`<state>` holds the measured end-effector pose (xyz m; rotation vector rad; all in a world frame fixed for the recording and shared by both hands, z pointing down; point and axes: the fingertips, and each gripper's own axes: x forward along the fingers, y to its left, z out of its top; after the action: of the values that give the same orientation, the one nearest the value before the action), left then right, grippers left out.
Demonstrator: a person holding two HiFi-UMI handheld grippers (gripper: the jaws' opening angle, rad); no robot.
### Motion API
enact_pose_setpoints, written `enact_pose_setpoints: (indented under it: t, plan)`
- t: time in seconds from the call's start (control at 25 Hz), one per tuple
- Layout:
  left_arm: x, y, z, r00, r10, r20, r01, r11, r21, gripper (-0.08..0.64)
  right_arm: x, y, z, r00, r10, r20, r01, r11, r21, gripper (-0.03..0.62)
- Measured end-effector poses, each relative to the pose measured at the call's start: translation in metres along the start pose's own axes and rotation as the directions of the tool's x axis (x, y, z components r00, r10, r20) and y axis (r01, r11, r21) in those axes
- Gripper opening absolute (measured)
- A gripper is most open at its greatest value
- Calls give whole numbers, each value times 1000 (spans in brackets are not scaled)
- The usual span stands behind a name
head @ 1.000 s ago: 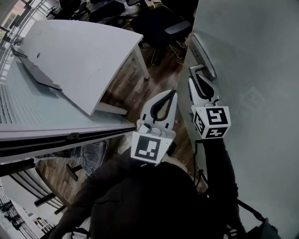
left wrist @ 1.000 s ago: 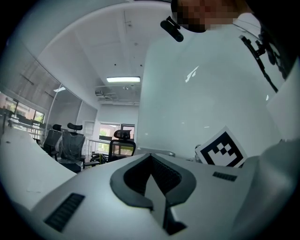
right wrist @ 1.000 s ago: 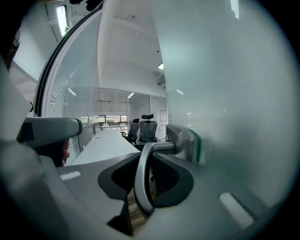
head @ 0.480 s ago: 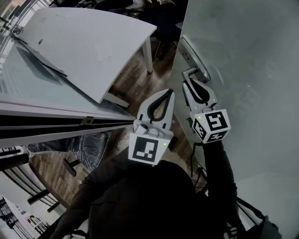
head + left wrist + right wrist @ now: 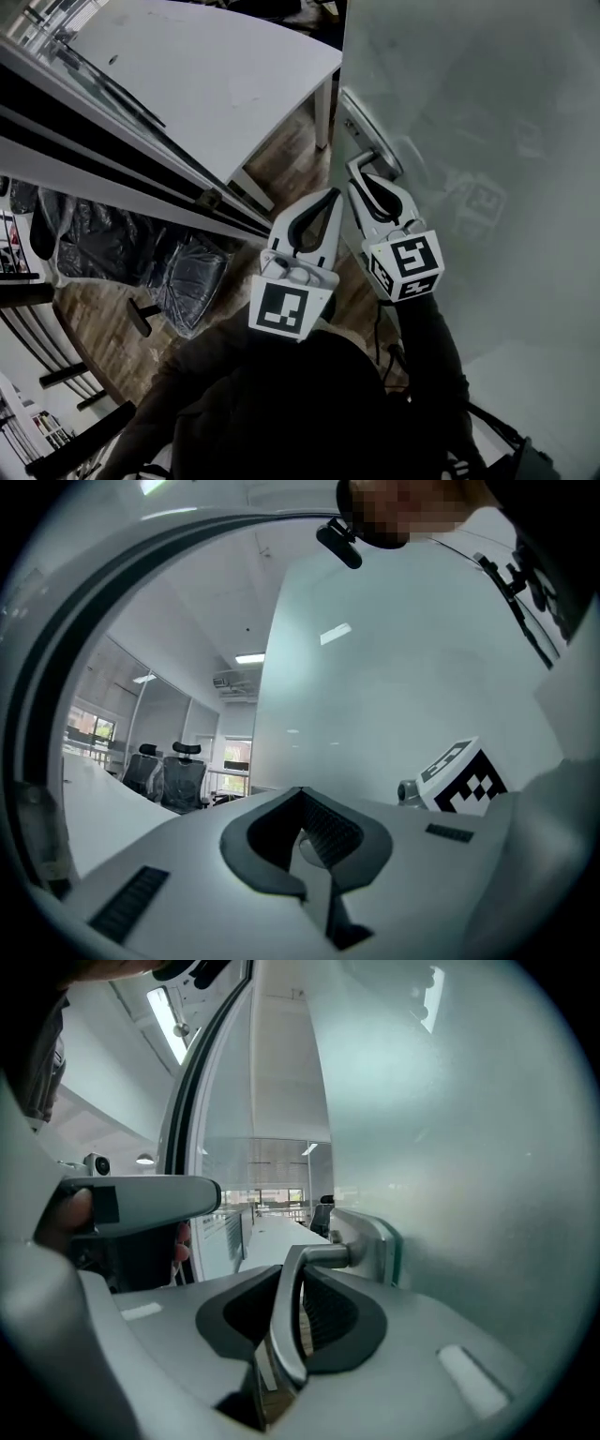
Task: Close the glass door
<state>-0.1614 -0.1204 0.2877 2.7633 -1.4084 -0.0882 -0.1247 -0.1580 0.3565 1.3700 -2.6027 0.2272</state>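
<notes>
The frosted glass door [image 5: 469, 112] fills the right side of the head view, its metal lever handle [image 5: 367, 161] near the door's edge. My right gripper [image 5: 360, 184] is shut on that lever. In the right gripper view the handle [image 5: 289, 1307] runs down between the dark pads, coming off its metal plate [image 5: 377, 1246] on the glass. My left gripper [image 5: 332, 195] hovers just left of the right one, level, jaws shut and holding nothing. In the left gripper view its tips [image 5: 302, 795] meet in front of the pale door [image 5: 403, 667].
A dark door frame and track [image 5: 122, 150] runs diagonally at the left. Beyond it stand a white table [image 5: 216, 75] and wooden floor [image 5: 281, 173]. Black chairs [image 5: 178, 272] sit under the frame. My dark sleeve [image 5: 281, 403] fills the bottom.
The door has swung with my right gripper still on the handle. The dark frame at the left has come much closer to the door's edge, and both grippers moved along together.
</notes>
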Motion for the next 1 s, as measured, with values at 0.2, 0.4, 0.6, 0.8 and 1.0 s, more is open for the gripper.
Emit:
enact_pose_setpoints:
  t: [0.2, 0.4, 0.6, 0.8, 1.0]
  plan:
    - [-16, 6, 4, 998, 60, -6, -59, 998, 14, -3, 0, 27, 8, 997, 73, -6, -73, 997, -20, 69]
    - [-57, 29, 9, 996, 91, 12, -91, 996, 5, -3, -3, 78, 1, 993, 116, -7, -116, 993, -15, 69]
    - [-95, 46, 8, 996, 86, 9, -86, 996, 1, -3, -10, 123, -9, 986, 166, -2, -165, 986, 2, 69]
    - [-117, 59, 6, 1000, 16, -17, -15, 999, 31, -3, -10, 148, -8, 989, 151, -4, -151, 989, 3, 66]
    - [-144, 72, -7, 999, 6, -40, -5, 1000, 27, -3, -8, 180, -14, 981, 192, -9, -192, 981, -4, 64]
